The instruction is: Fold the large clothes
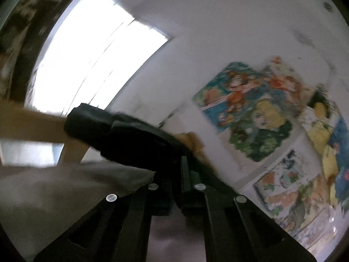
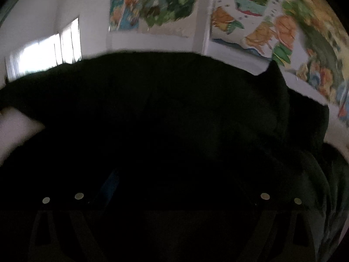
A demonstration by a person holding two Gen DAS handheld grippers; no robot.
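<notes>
A large dark green garment (image 1: 122, 135) hangs from my left gripper (image 1: 177, 174), whose fingers are closed together on a fold of it, lifted and tilted up toward the wall. In the right wrist view the same dark garment (image 2: 174, 120) drapes over my right gripper (image 2: 172, 187) and fills most of the frame. The right fingers stand wide apart by their screws, and the cloth hides the tips, so I cannot see a grip.
A bright window (image 1: 93, 65) is on the left wall. Colourful cartoon posters (image 1: 250, 109) hang on the white wall and also show in the right wrist view (image 2: 250, 21). A wooden frame (image 1: 32, 126) and a grey surface (image 1: 54, 192) lie lower left.
</notes>
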